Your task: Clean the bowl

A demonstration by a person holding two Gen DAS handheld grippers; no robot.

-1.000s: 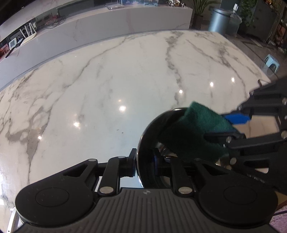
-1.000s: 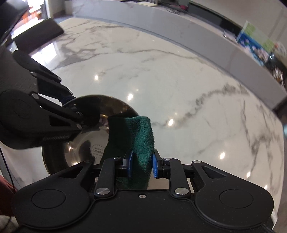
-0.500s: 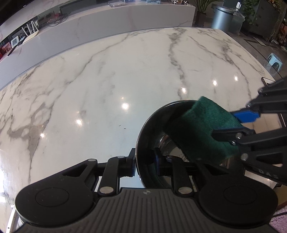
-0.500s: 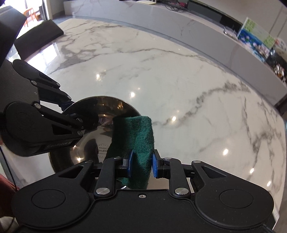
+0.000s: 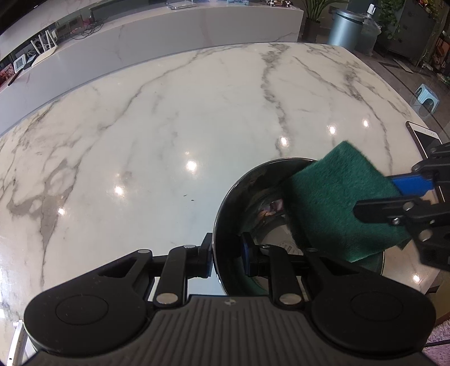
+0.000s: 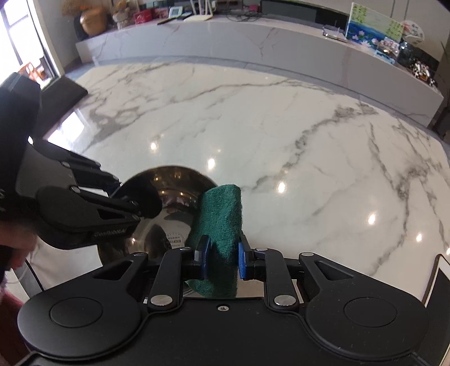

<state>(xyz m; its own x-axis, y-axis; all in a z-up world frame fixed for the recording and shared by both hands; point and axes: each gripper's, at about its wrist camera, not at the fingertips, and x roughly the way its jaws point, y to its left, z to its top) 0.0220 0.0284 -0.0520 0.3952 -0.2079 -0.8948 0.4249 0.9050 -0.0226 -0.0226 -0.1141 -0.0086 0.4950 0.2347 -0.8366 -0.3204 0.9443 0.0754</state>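
Observation:
A shiny steel bowl is held tilted over the marble table, its rim pinched by my left gripper, one finger outside and one inside. It also shows in the right wrist view. My right gripper is shut on a folded dark green scouring pad. The pad sits at the bowl's right rim, its lower edge inside the bowl. The left gripper appears at the left of the right wrist view.
The white marble table spreads ahead, with a long marble counter behind it. A phone or tablet lies at the table's right edge. A bin and a small stool stand on the floor beyond.
The pad has slid up and to the right, from deep in the bowl toward its right rim. The bowl has tilted a little, still held by the left gripper.

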